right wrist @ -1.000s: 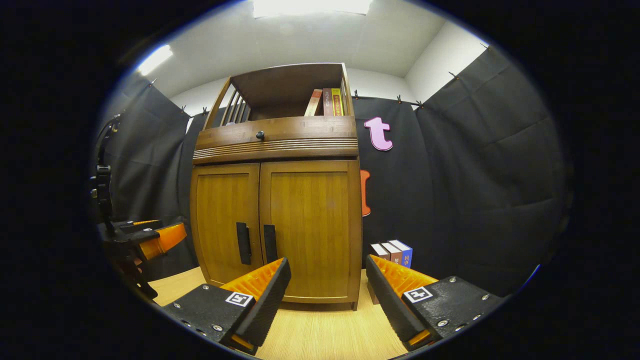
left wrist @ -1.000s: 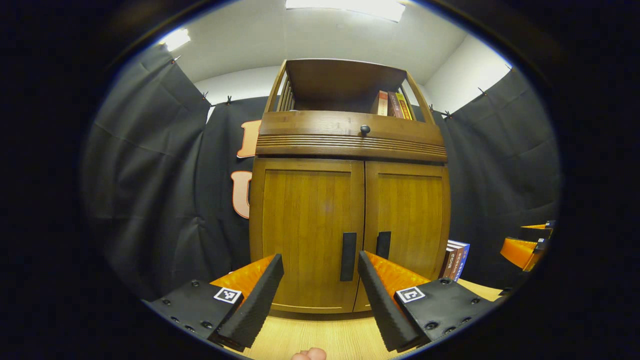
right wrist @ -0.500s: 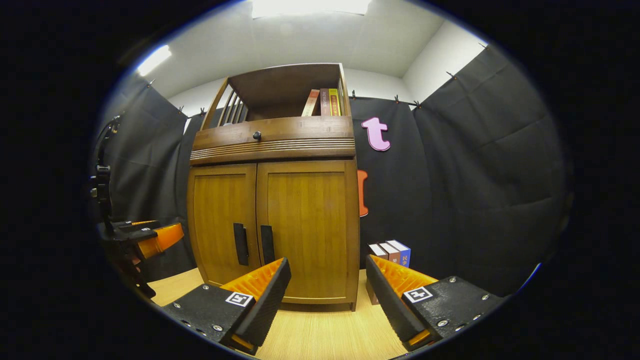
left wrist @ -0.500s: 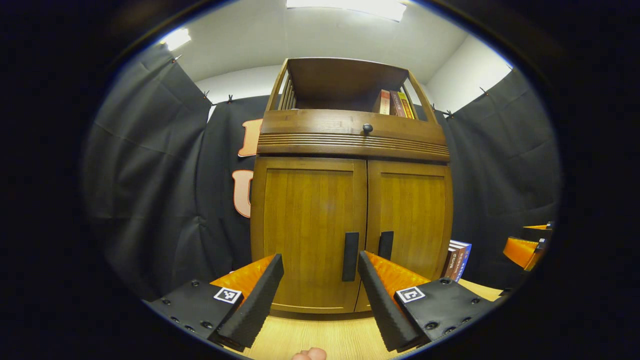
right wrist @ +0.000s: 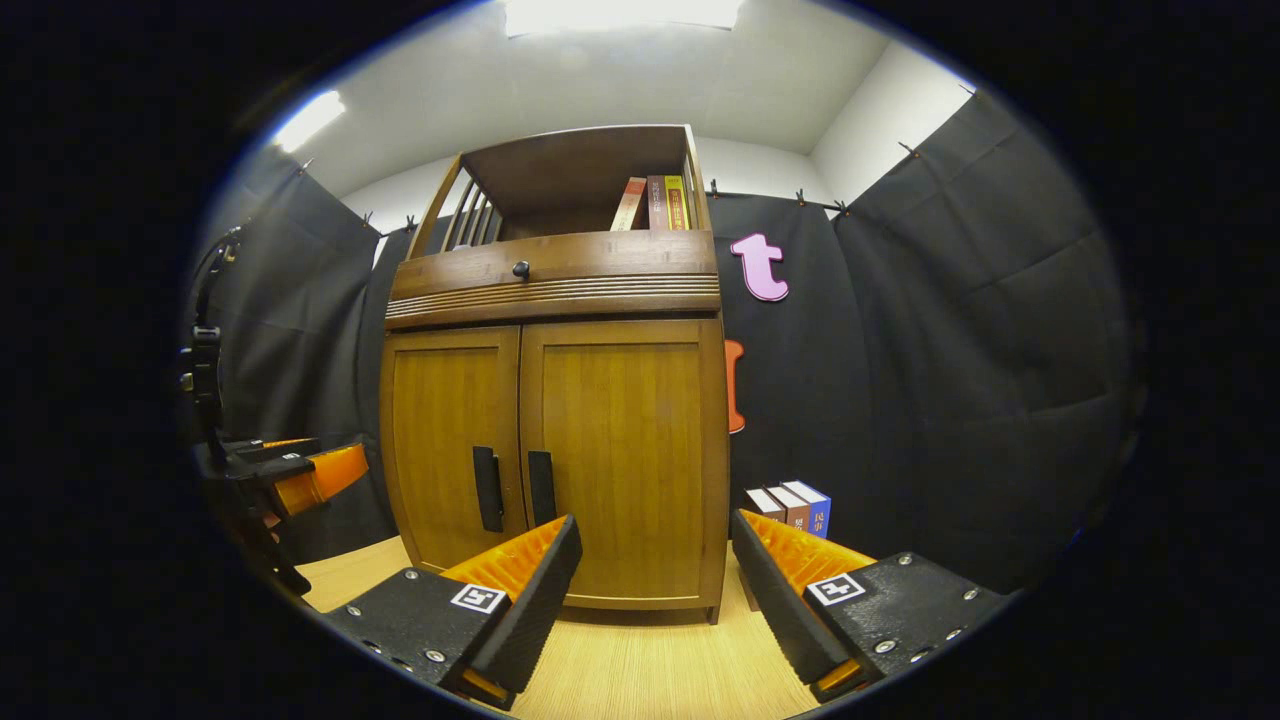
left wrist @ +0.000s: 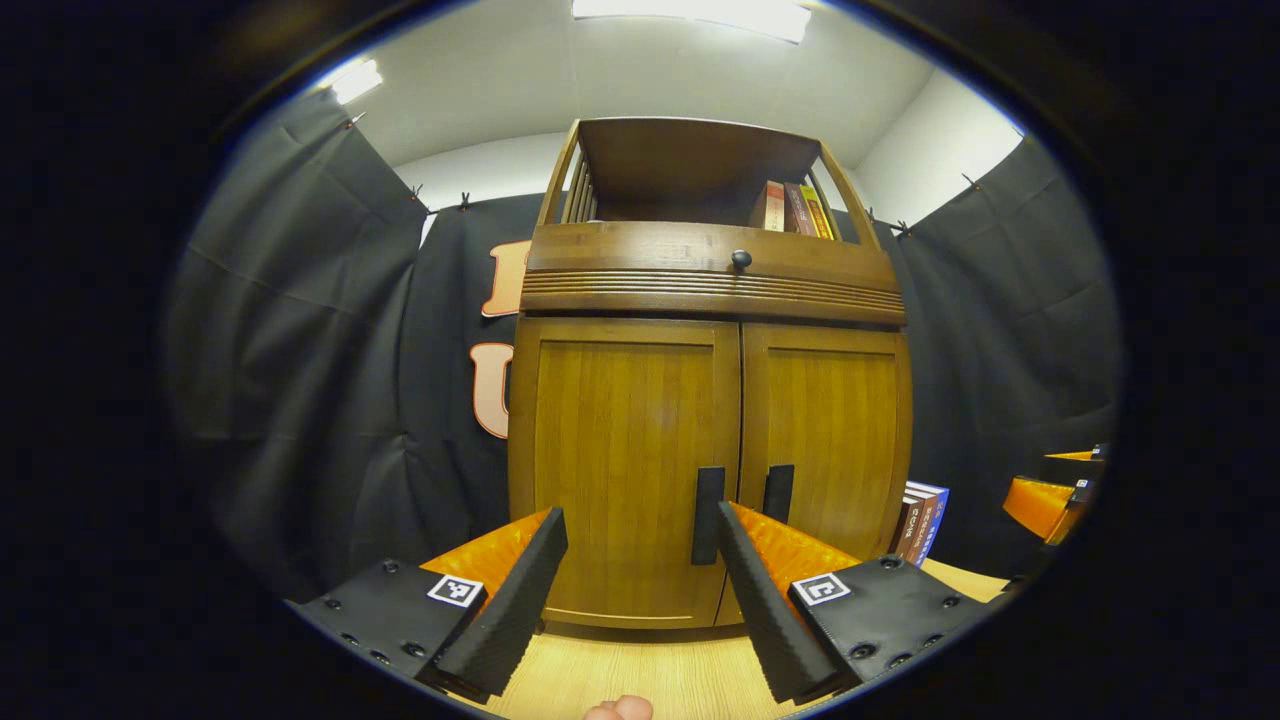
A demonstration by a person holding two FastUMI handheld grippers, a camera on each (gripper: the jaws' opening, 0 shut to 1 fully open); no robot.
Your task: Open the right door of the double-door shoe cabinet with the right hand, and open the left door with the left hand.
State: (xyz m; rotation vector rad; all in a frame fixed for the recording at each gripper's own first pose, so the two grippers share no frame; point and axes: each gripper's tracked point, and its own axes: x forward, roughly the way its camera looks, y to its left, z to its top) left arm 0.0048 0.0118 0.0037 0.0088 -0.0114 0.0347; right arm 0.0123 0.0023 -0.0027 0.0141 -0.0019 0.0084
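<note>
Nothing done yet: I see both cabinet [right wrist: 555,420] doors closed, my left gripper [left wrist: 640,585] and right gripper [right wrist: 655,590] spread wide, empty.

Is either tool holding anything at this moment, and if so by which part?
Nothing is held. The left tool and right tool are both open, short of the closed shoe cabinet; neither door handle is gripped.

Brown wood-grain cabinet [left wrist: 630,440], black handles [left wrist: 707,500], pale wood table [right wrist: 640,680]
</note>
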